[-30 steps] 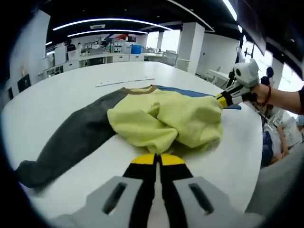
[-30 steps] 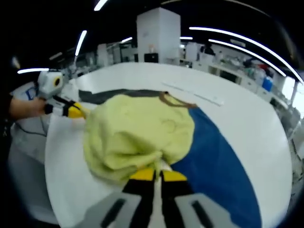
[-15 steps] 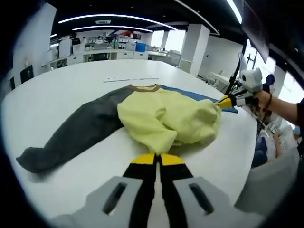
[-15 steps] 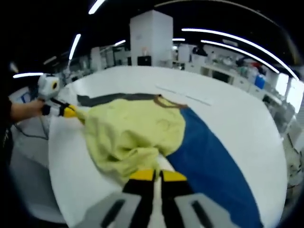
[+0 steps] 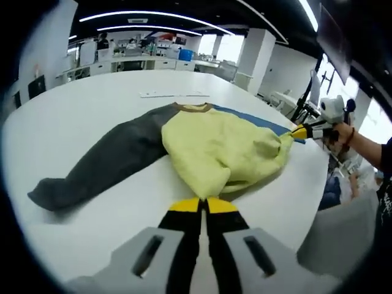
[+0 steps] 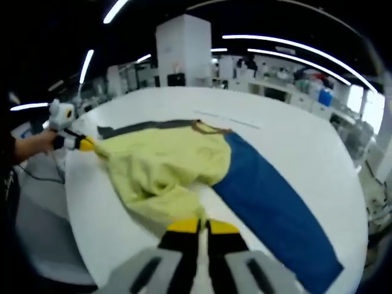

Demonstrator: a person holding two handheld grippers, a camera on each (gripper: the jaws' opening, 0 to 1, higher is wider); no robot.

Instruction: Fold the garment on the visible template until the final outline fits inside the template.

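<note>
Both tongs clamp the yellow garment (image 5: 223, 150) hem on the white table (image 5: 79, 110): left gripper (image 5: 203, 205), right gripper (image 6: 203, 225). Grey sleeve (image 5: 101, 162) and blue sleeve (image 6: 269, 202) flank it; far tabletop bare

no readable text in my two views, no labels, brands, numbers or signs I can make out, background too blurred

Garment (image 5: 220, 150) — yellow body, grey sleeve, blue sleeve, brown collar; white table (image 5: 79, 110).
</note>
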